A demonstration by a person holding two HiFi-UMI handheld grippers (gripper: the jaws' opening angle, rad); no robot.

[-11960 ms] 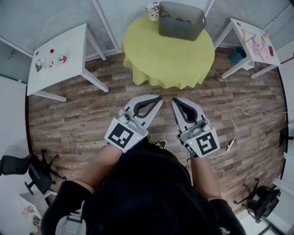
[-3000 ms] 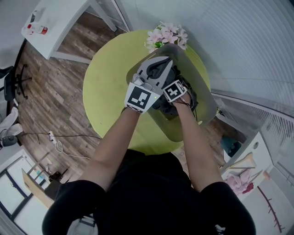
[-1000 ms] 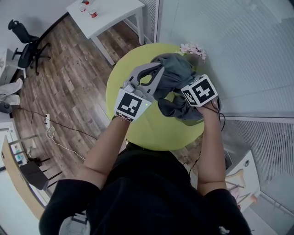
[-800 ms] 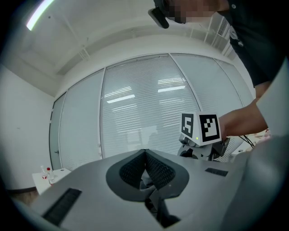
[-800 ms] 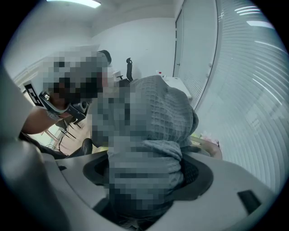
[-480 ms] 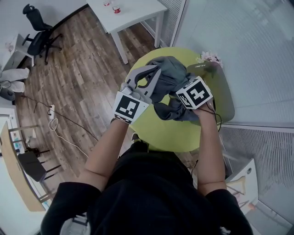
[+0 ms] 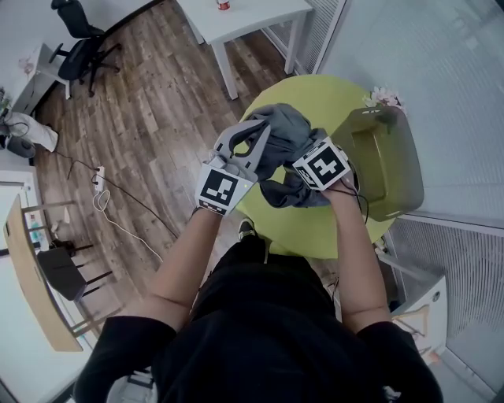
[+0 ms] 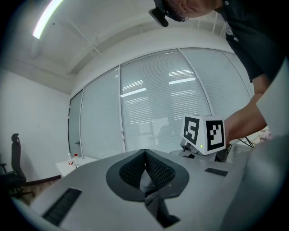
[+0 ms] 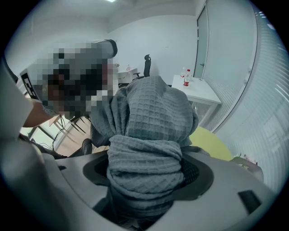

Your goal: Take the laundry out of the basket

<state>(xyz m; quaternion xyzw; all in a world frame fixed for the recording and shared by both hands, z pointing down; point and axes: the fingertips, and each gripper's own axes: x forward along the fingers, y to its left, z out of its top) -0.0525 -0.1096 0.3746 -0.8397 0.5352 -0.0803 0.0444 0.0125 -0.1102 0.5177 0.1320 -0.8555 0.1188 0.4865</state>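
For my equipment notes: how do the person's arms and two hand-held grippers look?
The left hand-held gripper and right hand-held gripper are light grey, with curved jaws lined by dark textured pads. Each carries a white cube with black square markers. A thin dark cable runs by the right wrist. The person wears a black short-sleeved top.

Right gripper [image 9: 145, 175] pads mostly buried under bunched grey waffle cloth [image 9: 151, 113]. Head view: white table [image 7: 260, 14] cut by top edge; bottle [image 7: 224, 5] on it mostly cut off.
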